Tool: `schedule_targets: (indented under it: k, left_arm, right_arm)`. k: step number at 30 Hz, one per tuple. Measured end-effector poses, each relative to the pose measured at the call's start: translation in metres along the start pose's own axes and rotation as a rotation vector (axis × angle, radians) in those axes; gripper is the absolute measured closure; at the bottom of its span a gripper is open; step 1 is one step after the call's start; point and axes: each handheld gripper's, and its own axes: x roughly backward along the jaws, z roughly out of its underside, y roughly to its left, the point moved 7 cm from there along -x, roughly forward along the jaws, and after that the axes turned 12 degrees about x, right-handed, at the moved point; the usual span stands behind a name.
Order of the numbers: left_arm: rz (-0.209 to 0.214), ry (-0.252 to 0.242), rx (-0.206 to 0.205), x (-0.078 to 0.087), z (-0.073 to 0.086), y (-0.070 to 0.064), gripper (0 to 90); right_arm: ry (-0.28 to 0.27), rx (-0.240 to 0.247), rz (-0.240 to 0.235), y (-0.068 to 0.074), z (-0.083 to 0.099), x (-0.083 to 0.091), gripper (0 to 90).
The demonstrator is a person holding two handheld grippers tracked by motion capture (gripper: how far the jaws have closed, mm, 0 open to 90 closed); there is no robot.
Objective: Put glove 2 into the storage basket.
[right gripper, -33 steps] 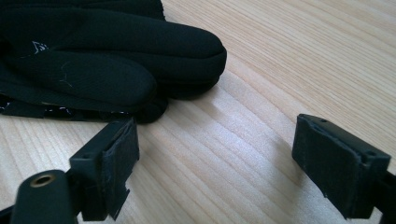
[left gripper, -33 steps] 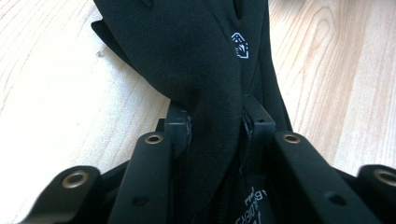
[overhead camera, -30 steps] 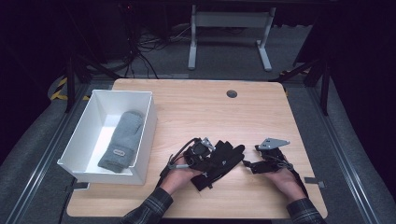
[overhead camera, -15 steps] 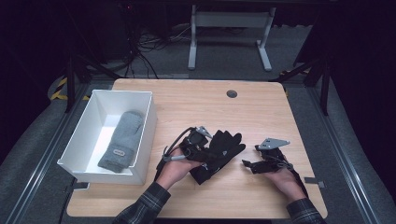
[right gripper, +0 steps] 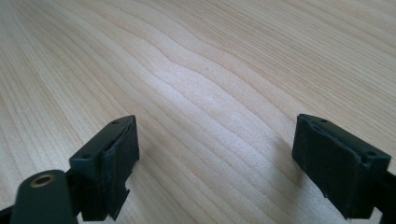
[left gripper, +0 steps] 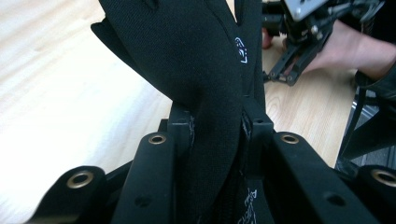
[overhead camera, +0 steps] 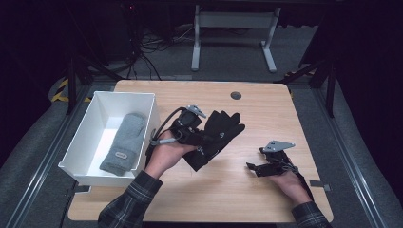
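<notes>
A black glove (overhead camera: 221, 129) hangs above the wooden table (overhead camera: 237, 194), with my left gripper (overhead camera: 198, 137) shut on its side near the cuff. In the left gripper view the glove (left gripper: 187, 60) is pinched between the two jaws of the left gripper (left gripper: 217, 128), its fingers pointing away. My right gripper (overhead camera: 254, 159) rests low on the table to the right of the glove, apart from it. In the right gripper view the right gripper (right gripper: 215, 154) stands wide open over bare wood with nothing between its pads (right gripper: 119, 144).
A white bin (overhead camera: 124, 94) stands at the table's left side and holds a grey mitten (overhead camera: 124, 142). A dark round grommet (overhead camera: 235, 95) sits near the far edge. Table-frame legs and cables lie on the dark floor beyond.
My left gripper has lifted the black glove and carried it up and to the left, away from the right gripper. The right gripper has barely moved.
</notes>
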Motion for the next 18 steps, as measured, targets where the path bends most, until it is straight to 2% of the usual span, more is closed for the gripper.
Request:
schedule_targets:
  k: [2,3,5,11,18]
  left_arm:
    - [0.000,-0.010,0.006,0.010,-0.003,0.003,71.9]
    - [-0.003,-0.021,0.012,0.020,-0.006,0.008,72.0]
    - [-0.006,-0.025,0.014,0.024,-0.007,0.010,71.9]
    - [-0.051,-0.056,0.038,0.061,-0.012,0.029,72.0]
    - [-0.098,-0.090,0.078,0.096,-0.008,0.051,72.0]
  right_arm:
    - [-0.001,0.001,0.001,0.000,0.000,0.000,15.3]
    - [0.000,0.000,0.000,0.000,0.000,0.000,15.2]
    - [-0.001,0.001,0.000,0.000,0.000,0.000,15.3]
    - [-0.001,0.001,0.000,0.000,0.000,0.000,15.3]
    - [-0.001,0.001,0.000,0.000,0.000,0.000,15.3]
